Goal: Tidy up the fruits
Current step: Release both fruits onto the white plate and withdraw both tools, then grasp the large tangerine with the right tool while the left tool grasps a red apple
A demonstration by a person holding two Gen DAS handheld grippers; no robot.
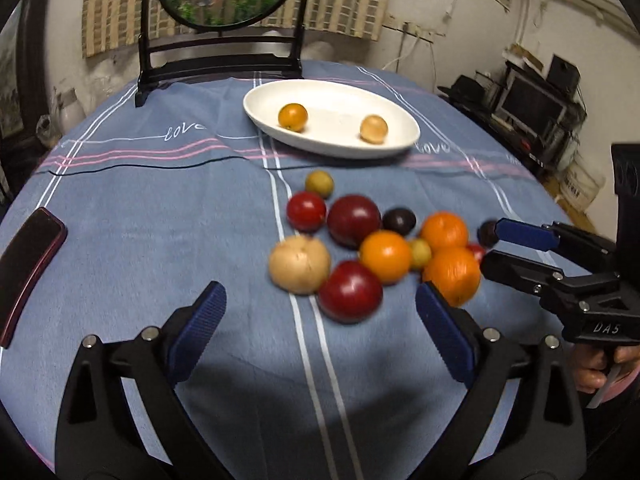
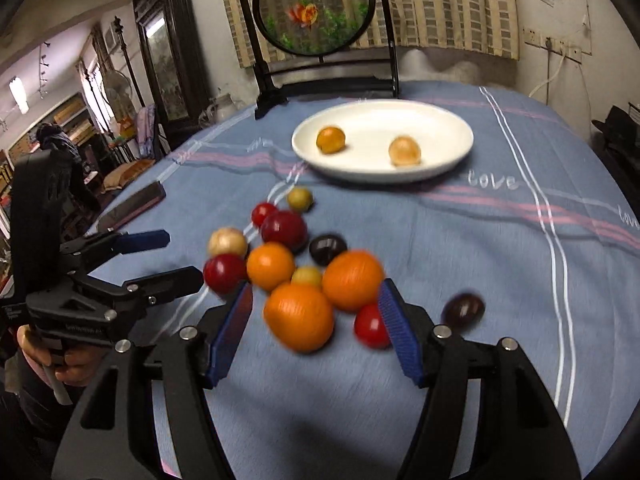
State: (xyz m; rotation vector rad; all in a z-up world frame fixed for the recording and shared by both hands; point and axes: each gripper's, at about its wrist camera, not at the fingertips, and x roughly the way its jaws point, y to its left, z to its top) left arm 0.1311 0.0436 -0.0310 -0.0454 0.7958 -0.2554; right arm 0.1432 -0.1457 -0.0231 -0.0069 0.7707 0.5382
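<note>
A white oval plate [image 1: 400, 120] [image 2: 460, 136] at the back holds a small orange-yellow fruit [image 1: 293, 117] [image 2: 330, 140] and a pale tan fruit [image 1: 373, 129] [image 2: 404, 151]. A heap of fruit lies on the blue cloth: oranges [image 1: 385, 256] [image 2: 298, 317], dark red fruits [image 1: 350, 291] [image 2: 283, 230], a tan fruit [image 1: 299, 258] [image 2: 227, 242], dark plums [image 1: 399, 221] [image 2: 463, 309]. My left gripper [image 1: 318, 320] is open, empty, just short of the heap. My right gripper [image 2: 316, 328] is open, with an orange between its fingers, apart from them.
A dark red phone [image 1: 28, 268] [image 2: 132, 208] lies at the table's left edge. A black stand with a round painted screen [image 1: 224, 56] [image 2: 320, 12] stands behind the plate. The right gripper [image 1: 520, 248] shows in the left view, and the left gripper [image 2: 160, 256] in the right view.
</note>
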